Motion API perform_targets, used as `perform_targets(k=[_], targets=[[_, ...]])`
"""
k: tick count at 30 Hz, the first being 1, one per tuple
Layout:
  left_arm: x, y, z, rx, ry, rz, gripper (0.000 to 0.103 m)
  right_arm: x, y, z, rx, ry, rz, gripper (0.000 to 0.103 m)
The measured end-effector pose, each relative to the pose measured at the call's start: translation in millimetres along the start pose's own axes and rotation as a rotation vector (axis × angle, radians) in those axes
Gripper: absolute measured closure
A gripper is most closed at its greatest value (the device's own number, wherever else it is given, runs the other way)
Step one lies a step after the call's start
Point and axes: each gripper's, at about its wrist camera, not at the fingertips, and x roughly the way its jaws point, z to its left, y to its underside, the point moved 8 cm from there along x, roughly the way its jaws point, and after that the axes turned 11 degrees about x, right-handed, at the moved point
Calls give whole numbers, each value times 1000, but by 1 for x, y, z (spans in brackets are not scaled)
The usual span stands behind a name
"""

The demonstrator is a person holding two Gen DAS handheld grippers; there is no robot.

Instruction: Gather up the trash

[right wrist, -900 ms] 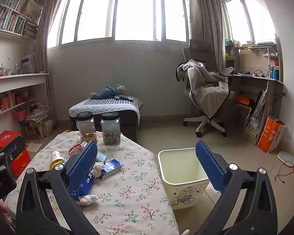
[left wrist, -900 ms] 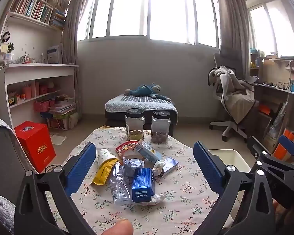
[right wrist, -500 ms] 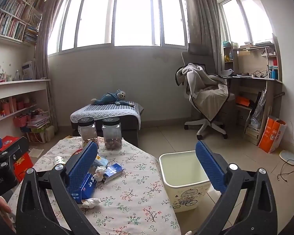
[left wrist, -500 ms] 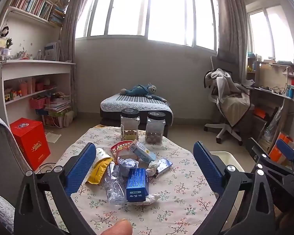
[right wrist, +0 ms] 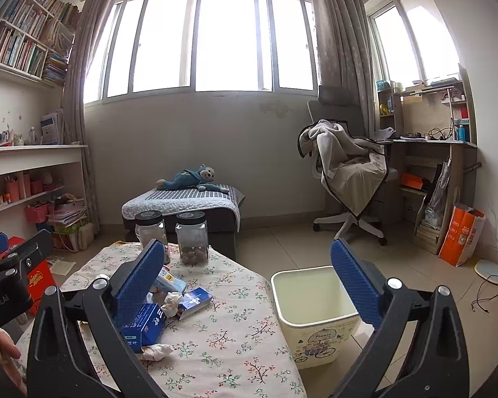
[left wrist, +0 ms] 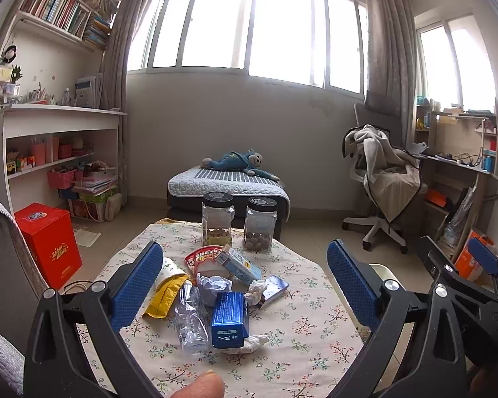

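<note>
two open hand-held grippers, one pile of trash

both the left hand-held gripper point(left wrist: 244, 282) and right hand-held gripper point(right wrist: 249, 278) hang released and empty above the bench point(left wrist: 315, 335). best start: lower onto the blue box point(left wrist: 229, 318) squarely, then carry it to the bin point(right wrist: 315, 308) beside the bench. around it lie a crushed clear bottle point(left wrist: 191, 318), yellow packet point(left wrist: 164, 295), crumpled tissues point(right wrist: 172, 300).

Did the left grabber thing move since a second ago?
Yes. In its own view the two jars sit lower and closer to the left gripper's fingers now, so it tilted up a little.
</note>
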Motion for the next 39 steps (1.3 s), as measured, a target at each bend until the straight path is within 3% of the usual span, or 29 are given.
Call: perform_targets(k=[39], targets=[[4, 7, 1, -9, 6, 13, 7, -3, 0, 3, 6, -18, -11, 7]])
